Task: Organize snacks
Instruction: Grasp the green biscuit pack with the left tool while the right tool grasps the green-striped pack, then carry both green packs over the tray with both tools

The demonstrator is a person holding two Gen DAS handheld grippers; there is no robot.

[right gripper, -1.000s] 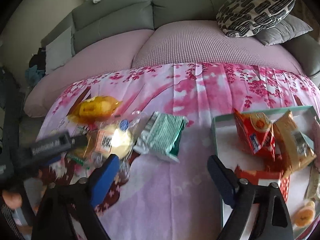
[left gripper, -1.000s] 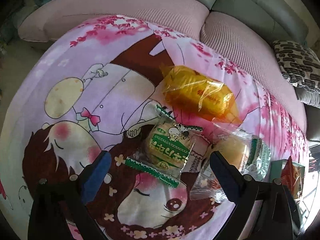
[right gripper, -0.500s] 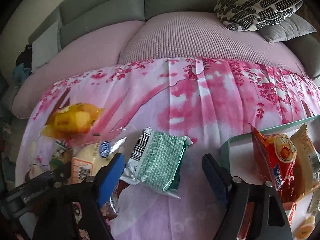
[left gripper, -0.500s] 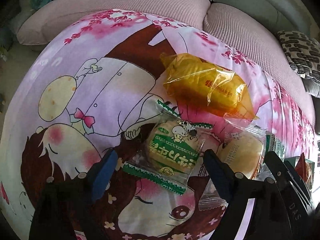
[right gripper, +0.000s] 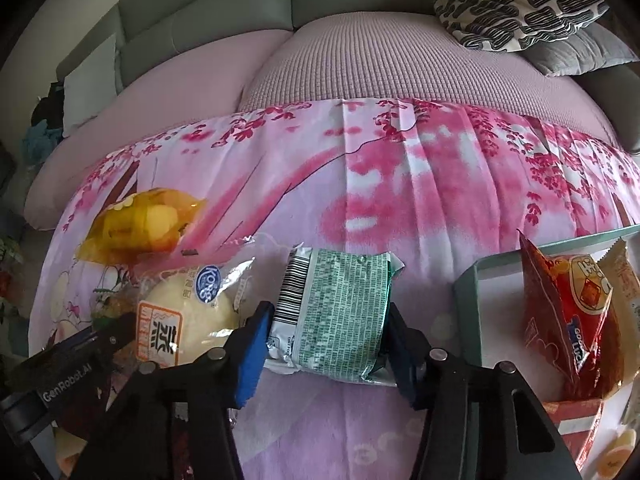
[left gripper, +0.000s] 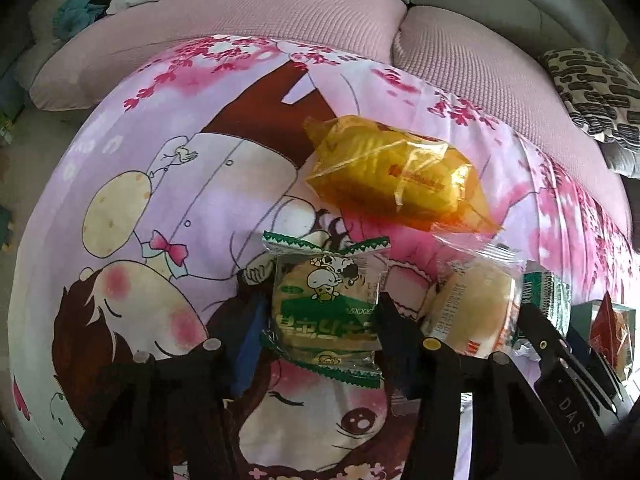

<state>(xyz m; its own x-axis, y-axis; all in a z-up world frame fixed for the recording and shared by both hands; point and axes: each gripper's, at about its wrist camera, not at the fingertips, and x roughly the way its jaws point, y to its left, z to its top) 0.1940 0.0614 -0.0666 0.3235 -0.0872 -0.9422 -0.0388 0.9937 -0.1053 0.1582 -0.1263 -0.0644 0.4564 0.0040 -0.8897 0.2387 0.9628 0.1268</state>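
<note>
A: Left gripper (left gripper: 320, 320), seen from its own wrist camera: closing around a clear-wrapped round cake with green zigzag edges and a cartoon cow (left gripper: 326, 308). Blue pads (left gripper: 250, 344) right at the packet's two sides, wrapper already puckered between them, packet lying on the pink cartoon-print cloth (left gripper: 168, 184).

B: And beyond the fingertips?

A: Farther out and slightly right, an amber-wrapped yellow cake (left gripper: 396, 176), flat on the cloth. Just to the right of the right finger, a pale bun in clear film (left gripper: 472, 304), touching the amber wrapper's corner. Past that, the other gripper's black frame.

B: Right gripper (right gripper: 326, 336)?

A: Also closing, on a green foil packet with a barcode end (right gripper: 336, 312). Both blue pads (right gripper: 256, 344) against the packet's sides, foil crimped at the near edge, packet resting on the cloth.

B: To its left?

A: Same pale bun, here showing a blue round logo and an orange label, just beside the left finger. Farther out on that side, the amber-wrapped cake.

B: To its right?

A: A pale green-rimmed tray (right gripper: 472, 280), well clear of the fingers, holding a red snack bag (right gripper: 568, 312) leaning upright and a tan packet (right gripper: 624, 276) behind it. Beyond the cloth, pink cushions and a grey sofa with a black-and-white patterned pillow (right gripper: 516, 4).
</note>
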